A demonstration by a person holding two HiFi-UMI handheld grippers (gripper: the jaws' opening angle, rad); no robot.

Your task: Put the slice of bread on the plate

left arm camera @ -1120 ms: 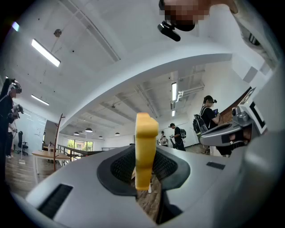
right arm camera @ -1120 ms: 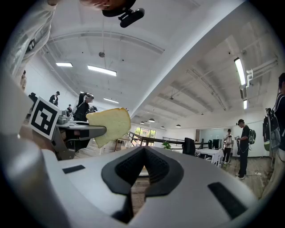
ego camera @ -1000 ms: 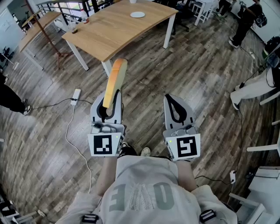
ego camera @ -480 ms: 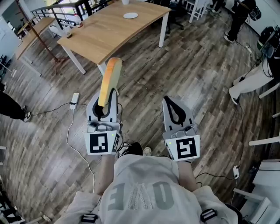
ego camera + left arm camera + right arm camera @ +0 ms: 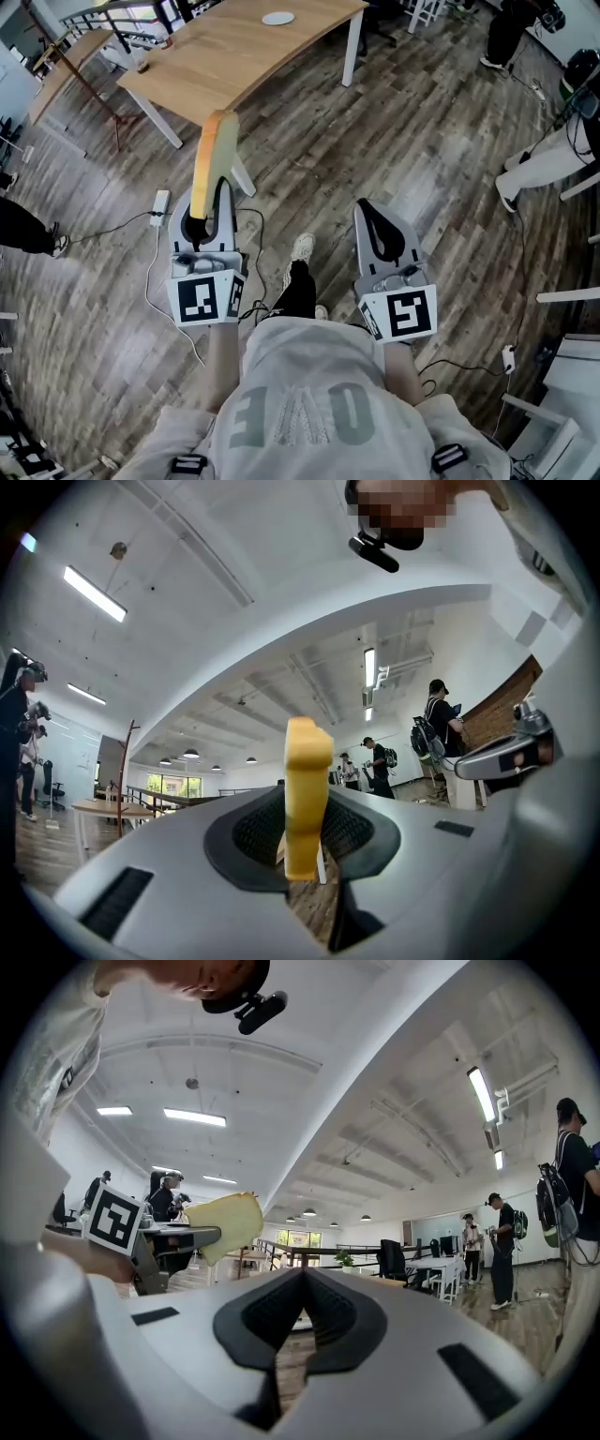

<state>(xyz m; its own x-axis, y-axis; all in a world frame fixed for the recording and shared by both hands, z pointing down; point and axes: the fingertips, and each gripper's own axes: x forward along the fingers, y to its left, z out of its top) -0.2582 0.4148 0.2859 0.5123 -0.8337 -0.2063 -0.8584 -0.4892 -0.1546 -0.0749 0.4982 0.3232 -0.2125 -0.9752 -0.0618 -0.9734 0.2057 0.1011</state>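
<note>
In the head view my left gripper (image 5: 212,192) is shut on the lower end of a slice of bread (image 5: 211,150). The slice stands on edge, pointing up and forward over the wooden floor. The left gripper view shows the same slice (image 5: 305,789) clamped upright between the pads of this gripper (image 5: 302,855). My right gripper (image 5: 367,206) is beside it, shut with nothing in it. Its own view shows the right gripper (image 5: 302,1274) closed and the bread (image 5: 230,1222) off to the left. A small white plate (image 5: 277,18) lies on the far wooden table (image 5: 216,56).
A power strip with cables (image 5: 160,204) lies on the floor left of my left gripper. My shoe (image 5: 302,247) is between the grippers. People stand at the right (image 5: 553,169) and the left edge (image 5: 23,225). A second table (image 5: 66,66) is behind at the left.
The table and plate have slid toward the top of the view as I step forward; a foot now shows between the grippers. The left gripper with the bread has drifted left.
</note>
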